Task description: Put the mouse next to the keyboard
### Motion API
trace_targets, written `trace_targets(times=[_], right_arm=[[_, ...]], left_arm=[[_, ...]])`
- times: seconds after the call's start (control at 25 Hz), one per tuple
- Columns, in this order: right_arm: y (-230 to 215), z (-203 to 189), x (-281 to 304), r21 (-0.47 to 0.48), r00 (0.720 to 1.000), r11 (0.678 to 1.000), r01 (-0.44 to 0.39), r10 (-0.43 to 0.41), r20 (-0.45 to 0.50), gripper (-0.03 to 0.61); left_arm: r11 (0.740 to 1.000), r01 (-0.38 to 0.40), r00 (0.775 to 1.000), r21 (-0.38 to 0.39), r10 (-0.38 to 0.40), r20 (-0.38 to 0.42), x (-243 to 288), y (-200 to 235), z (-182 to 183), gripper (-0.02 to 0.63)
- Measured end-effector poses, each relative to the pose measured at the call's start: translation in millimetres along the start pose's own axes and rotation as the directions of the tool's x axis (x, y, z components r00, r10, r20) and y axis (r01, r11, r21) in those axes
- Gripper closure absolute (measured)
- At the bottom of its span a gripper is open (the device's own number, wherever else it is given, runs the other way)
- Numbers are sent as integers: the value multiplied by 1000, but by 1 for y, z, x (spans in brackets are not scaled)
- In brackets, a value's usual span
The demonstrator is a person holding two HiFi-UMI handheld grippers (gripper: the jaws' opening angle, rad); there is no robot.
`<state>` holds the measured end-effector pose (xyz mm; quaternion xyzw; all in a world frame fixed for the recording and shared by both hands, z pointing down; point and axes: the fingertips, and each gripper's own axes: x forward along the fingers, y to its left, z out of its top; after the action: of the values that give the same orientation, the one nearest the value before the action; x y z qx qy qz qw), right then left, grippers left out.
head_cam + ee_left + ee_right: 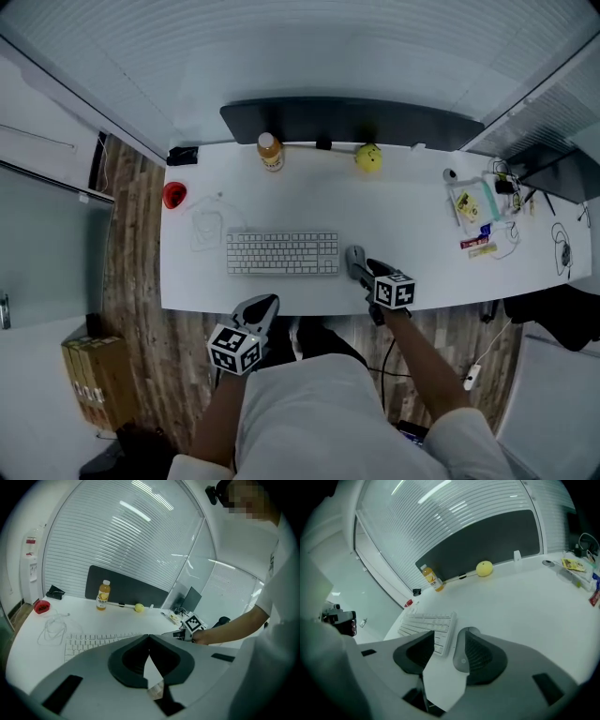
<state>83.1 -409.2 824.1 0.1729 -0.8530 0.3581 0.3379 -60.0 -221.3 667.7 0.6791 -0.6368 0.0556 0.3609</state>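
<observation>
My right claw (446, 645) stands spread, pinching nothing. The rounded grey mouse (462, 651) rests on the white table (525, 606) just beside the white keyboard (429, 620), evidently its intended place. My left claw (149, 637), pressed together and empty, waits at the table's near edge, not needed.
</observation>
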Motion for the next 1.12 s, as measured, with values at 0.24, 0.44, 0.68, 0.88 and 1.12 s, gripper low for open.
trace_targets(times=[0.24, 0.44, 0.68, 0.88, 1.12], right_arm=[[27, 10, -31, -59, 996, 998, 16, -10, 89, 448], [55, 24, -53, -156, 984, 987, 46, -17, 178, 502], [98, 19, -85, -276, 973, 957, 94, -29, 228, 526], [130, 24, -106, -341, 961, 931, 127, -30, 276, 531], [163, 33, -133, -378, 938, 908, 183, -47, 344, 531]], left_arm=[[1000, -17, 1000, 18, 16, 14, -25, -1, 0, 595], [999, -14, 999, 49, 12, 46, -35, 3, 5, 595], [997, 7, 997, 74, -13, 79, -59, 0, 6, 595], [995, 23, 993, 97, -34, 112, -74, 2, 17, 596], [991, 38, 985, 127, -58, 162, -100, -1, 33, 595]])
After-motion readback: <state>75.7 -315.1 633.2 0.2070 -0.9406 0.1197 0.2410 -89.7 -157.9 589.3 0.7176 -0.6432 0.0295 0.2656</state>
